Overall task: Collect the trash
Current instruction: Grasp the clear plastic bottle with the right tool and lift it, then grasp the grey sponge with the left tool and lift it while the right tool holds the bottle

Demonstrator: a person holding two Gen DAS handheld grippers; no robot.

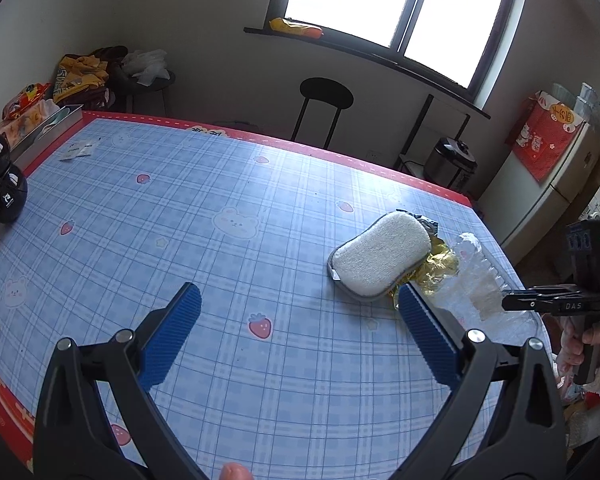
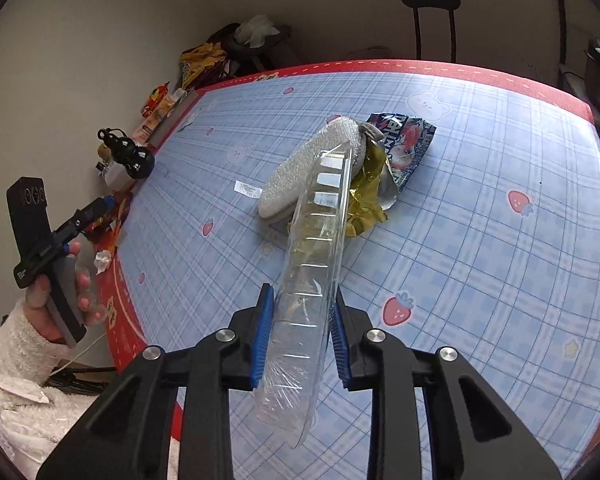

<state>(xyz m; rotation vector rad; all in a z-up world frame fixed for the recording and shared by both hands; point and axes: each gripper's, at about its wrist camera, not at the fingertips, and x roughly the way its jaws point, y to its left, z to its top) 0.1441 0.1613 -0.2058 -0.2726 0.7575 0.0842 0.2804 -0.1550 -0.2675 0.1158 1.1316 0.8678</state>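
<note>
My right gripper [image 2: 302,336] is shut on a clear plastic tray [image 2: 316,248], held on edge above the table; it also shows in the left wrist view [image 1: 480,276]. Beyond it lie a white sponge [image 2: 300,176], a crumpled gold foil wrapper [image 2: 366,200] and a blue snack wrapper [image 2: 406,140]. My left gripper [image 1: 300,308] is open and empty above the table, left of the sponge [image 1: 384,256] and the gold foil [image 1: 440,268]. The right gripper [image 1: 516,302] shows at the right edge of the left wrist view.
The table has a blue checked cloth [image 1: 220,220] with a red border. A black gourd-shaped bottle [image 1: 0,184] stands at its left edge, a metal tray [image 1: 48,132] and small paper packets [image 1: 80,150] at the far left. A stool [image 1: 324,108] stands behind the table.
</note>
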